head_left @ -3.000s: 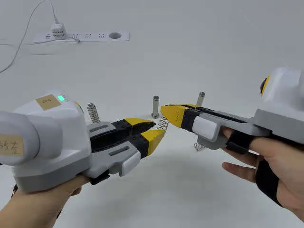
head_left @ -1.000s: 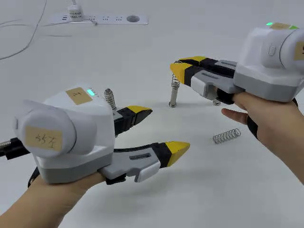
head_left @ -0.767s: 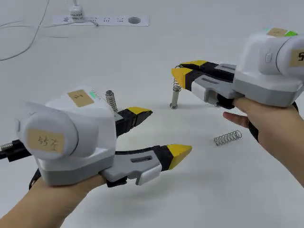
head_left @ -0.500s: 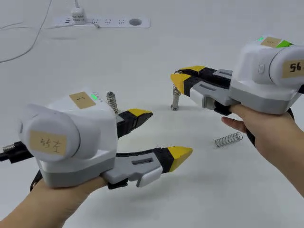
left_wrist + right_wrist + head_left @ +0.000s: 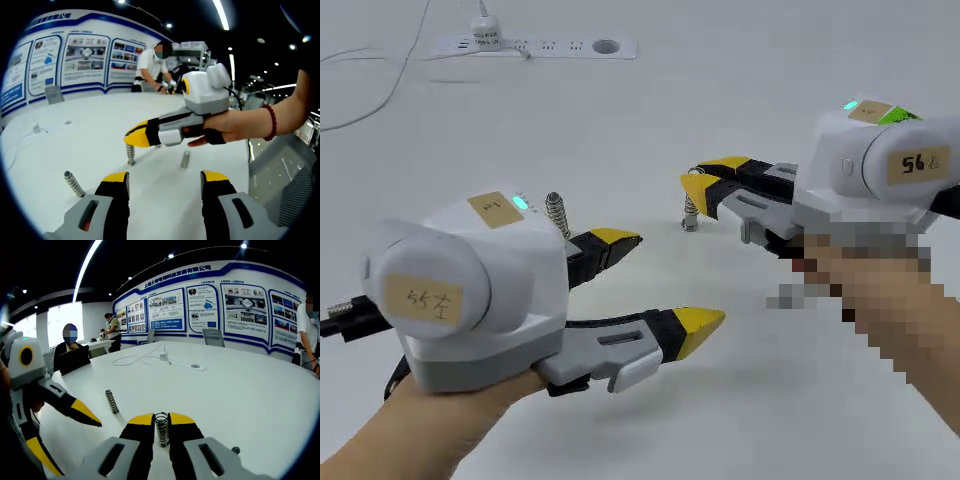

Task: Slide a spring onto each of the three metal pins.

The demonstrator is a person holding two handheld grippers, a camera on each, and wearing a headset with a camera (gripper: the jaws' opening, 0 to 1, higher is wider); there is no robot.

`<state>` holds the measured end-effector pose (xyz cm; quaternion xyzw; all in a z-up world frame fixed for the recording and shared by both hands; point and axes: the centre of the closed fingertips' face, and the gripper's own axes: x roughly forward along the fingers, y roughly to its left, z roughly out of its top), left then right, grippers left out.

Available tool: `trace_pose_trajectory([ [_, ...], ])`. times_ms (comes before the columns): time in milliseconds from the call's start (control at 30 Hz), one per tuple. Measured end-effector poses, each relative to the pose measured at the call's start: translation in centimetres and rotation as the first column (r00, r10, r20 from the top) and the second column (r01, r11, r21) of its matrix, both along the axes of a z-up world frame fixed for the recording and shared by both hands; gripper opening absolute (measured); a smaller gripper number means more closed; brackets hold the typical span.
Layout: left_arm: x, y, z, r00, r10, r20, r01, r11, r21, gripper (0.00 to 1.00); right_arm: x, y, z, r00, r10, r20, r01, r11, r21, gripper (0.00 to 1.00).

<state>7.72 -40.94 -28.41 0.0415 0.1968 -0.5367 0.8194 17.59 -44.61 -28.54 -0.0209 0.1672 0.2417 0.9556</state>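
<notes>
Over the middle pin (image 5: 691, 217) my right gripper (image 5: 703, 180) is shut on a spring (image 5: 161, 428), which sits around the pin's shaft (image 5: 131, 153). The left pin (image 5: 556, 213) wears a spring of its own (image 5: 74, 183) (image 5: 111, 401). A bare third pin (image 5: 185, 160) stands to the right of the middle one. My left gripper (image 5: 665, 280) hovers open nearer to me, nothing between its jaws (image 5: 167, 177); its upper fingertip (image 5: 620, 237) is just right of the sprung left pin.
A white power strip (image 5: 535, 46) with a plug and a cable (image 5: 375, 95) lies at the far edge of the white table (image 5: 620, 120). People stand and sit at other tables in the background (image 5: 150, 65) (image 5: 70, 347).
The right gripper took the spring from between both grippers, carried it over the middle pin and has lowered it down the shaft. The left gripper has opened wide and held still.
</notes>
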Motion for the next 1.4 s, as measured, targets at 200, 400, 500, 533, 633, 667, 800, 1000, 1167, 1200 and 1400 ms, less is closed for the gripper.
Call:
trace_pose_trajectory([
  [200, 0.0, 0.0, 0.0, 1.0, 0.001, 0.001, -0.001, 1.0, 0.002, 0.58, -0.2, 0.0, -0.7, 1.0, -0.005, -0.02, 0.005, 1.0, -0.003, 0.11],
  [400, 0.0, 0.1, 0.0, 1.0, 0.002, 0.002, -0.002, 1.0, 0.003, 0.58, -0.3, 0.1, -1.2, 0.999, -0.002, -0.036, 0.002, 1.0, -0.011, 0.11],
  [500, 0.0, 0.1, 0.0, 1.0, 0.002, 0.001, -0.002, 1.0, 0.004, 0.58, -0.4, 0.1, -1.5, 0.999, -0.003, -0.044, 0.002, 1.0, -0.017, 0.11],
  [533, 0.0, 0.0, 0.0, 1.0, 0.001, 0.001, -0.001, 1.0, 0.004, 0.58, -0.4, 0.1, -1.5, 0.999, -0.001, -0.047, 0.0, 1.0, -0.018, 0.11],
  [633, 0.0, 0.0, 0.0, 1.0, -0.001, 0.0, 0.001, 1.0, 0.006, 0.58, -0.5, 0.2, -1.5, 0.999, -0.002, -0.046, 0.001, 1.0, -0.016, 0.11],
  [667, -0.1, 0.0, 0.0, 1.0, -0.001, 0.0, 0.001, 1.0, 0.005, 0.58, -0.5, 0.2, -1.5, 0.999, -0.002, -0.046, 0.001, 1.0, -0.016, 0.11],
  [800, -0.1, 0.0, -0.1, 1.0, -0.003, -0.001, 0.003, 1.0, 0.008, 0.58, -0.5, 0.2, -1.5, 0.999, -0.005, -0.049, 0.005, 1.0, -0.013, 0.11],
  [1000, 0.0, 0.1, -0.2, 1.0, -0.002, 0.0, 0.002, 1.0, 0.01, 0.58, -0.7, 0.1, -1.8, 0.998, -0.009, -0.068, 0.007, 1.0, -0.02, 0.15],
  [1167, -0.1, 0.1, -0.3, 1.0, -0.002, 0.0, 0.002, 1.0, 0.015, 0.58, -0.9, 0.2, -2.0, 0.997, -0.011, -0.073, 0.009, 1.0, -0.024, 0.19],
  [1200, -0.1, 0.1, -0.2, 1.0, -0.002, 0.0, 0.002, 1.0, 0.015, 0.58, -0.9, 0.2, -1.9, 0.997, -0.011, -0.073, 0.009, 1.0, -0.021, 0.19],
  [1400, -0.1, -0.1, -0.2, 1.0, -0.004, 0.001, 0.004, 1.0, 0.014, 0.58, -1.2, 0.3, -0.4, 0.998, -0.015, -0.058, 0.017, 0.999, 0.031, 0.22],
])
